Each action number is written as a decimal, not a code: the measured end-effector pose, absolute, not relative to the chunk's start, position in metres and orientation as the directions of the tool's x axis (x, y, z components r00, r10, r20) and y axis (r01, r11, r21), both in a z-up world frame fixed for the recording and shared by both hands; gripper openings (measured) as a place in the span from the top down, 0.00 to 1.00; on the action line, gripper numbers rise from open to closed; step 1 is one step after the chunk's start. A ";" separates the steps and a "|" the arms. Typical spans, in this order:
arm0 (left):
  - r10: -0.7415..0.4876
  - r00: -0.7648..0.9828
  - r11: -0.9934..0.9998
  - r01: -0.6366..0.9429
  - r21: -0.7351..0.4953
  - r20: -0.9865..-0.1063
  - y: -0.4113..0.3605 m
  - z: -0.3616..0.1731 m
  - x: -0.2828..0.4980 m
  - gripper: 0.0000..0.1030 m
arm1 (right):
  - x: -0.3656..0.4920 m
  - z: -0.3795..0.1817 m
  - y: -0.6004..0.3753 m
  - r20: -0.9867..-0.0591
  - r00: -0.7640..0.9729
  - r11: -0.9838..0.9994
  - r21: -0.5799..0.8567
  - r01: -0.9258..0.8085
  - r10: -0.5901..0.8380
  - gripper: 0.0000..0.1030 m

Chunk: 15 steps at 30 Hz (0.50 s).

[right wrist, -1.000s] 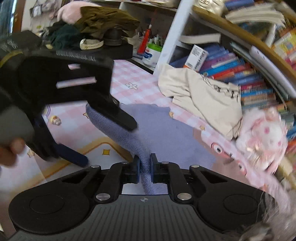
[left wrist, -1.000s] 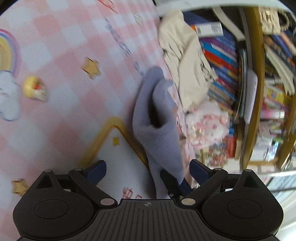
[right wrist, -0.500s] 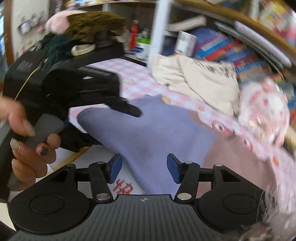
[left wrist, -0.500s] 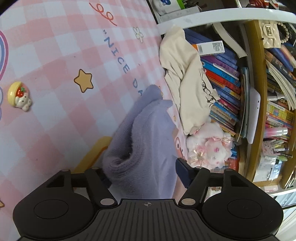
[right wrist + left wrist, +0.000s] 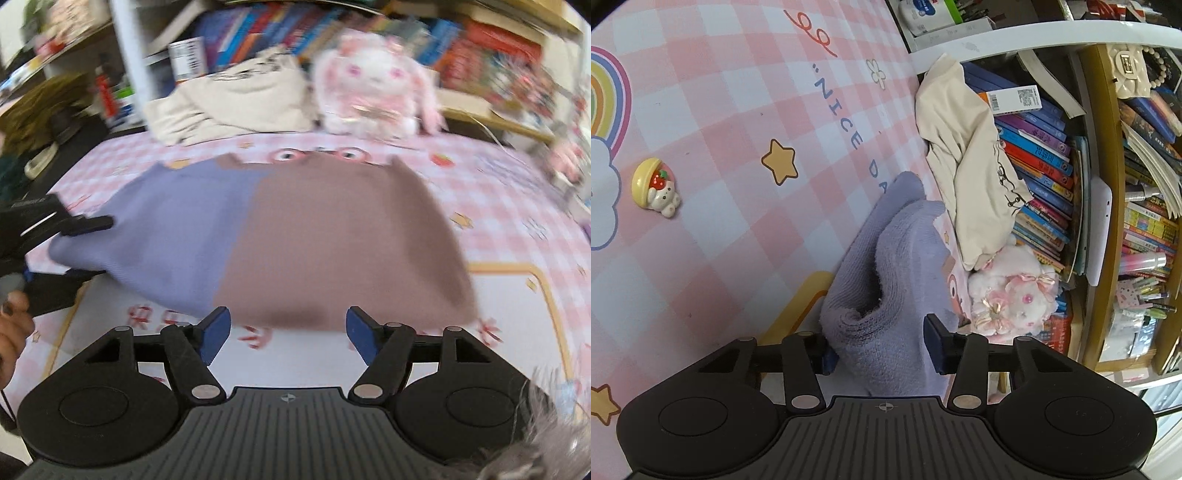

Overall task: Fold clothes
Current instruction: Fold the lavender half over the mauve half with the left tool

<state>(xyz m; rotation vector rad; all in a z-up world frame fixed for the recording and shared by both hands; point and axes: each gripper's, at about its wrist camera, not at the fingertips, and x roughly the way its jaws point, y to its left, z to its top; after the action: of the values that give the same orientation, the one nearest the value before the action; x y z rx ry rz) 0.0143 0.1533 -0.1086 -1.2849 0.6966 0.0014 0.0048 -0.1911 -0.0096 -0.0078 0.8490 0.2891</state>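
Note:
A knitted garment, half purple [image 5: 177, 229] and half brown [image 5: 332, 240], lies spread on the pink checked mat [image 5: 498, 192]. In the left wrist view its purple edge [image 5: 897, 258] is bunched into a thick fold. My left gripper [image 5: 881, 350] has that fold between its pads, and its jaws are closing on it. The right wrist view shows the same gripper [image 5: 103, 247] at the far left, one finger above the purple edge and one below. My right gripper [image 5: 288, 328] hovers at the garment's near edge, its jaws opening with nothing between them.
A cream garment [image 5: 960, 147] and a pink-and-white plush rabbit [image 5: 1015, 291] lie at the mat's far edge against shelves of books [image 5: 1041, 166]. A small yellow toy figure [image 5: 657, 186] sits on the mat. A person's hand [image 5: 11, 325] holds the left gripper.
My right gripper let go of the purple cloth, opened and swung right along the garment's near edge. My left gripper, wide open before, has narrowed around the bunched purple fold.

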 end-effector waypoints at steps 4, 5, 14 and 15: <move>-0.360 0.803 0.335 -0.365 -0.868 -0.476 0.150 -0.107 0.014 0.56 | 0.006 -0.007 -0.219 -0.744 0.630 0.972 0.117 -0.205 0.223 0.33; -0.355 0.804 0.342 -0.363 -0.867 -0.477 0.149 -0.106 0.013 0.55 | 0.008 -0.006 -0.225 -0.744 0.632 0.974 0.121 -0.194 0.218 0.33; -0.276 0.832 0.354 -0.378 -0.856 -0.481 0.136 -0.103 0.006 0.52 | 0.042 -0.008 -0.273 -0.742 0.623 0.968 0.175 -0.178 0.249 0.33; -0.263 0.834 0.354 -0.384 -0.853 -0.485 0.134 -0.102 0.005 0.52 | 0.046 -0.008 -0.277 -0.741 0.620 0.966 0.180 -0.188 0.258 0.33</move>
<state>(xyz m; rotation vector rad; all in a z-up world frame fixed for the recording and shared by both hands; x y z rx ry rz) 0.0055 0.1343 -0.1023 -1.2291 0.6185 0.0849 0.0462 -0.2769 -0.0081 0.0874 0.8654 0.2565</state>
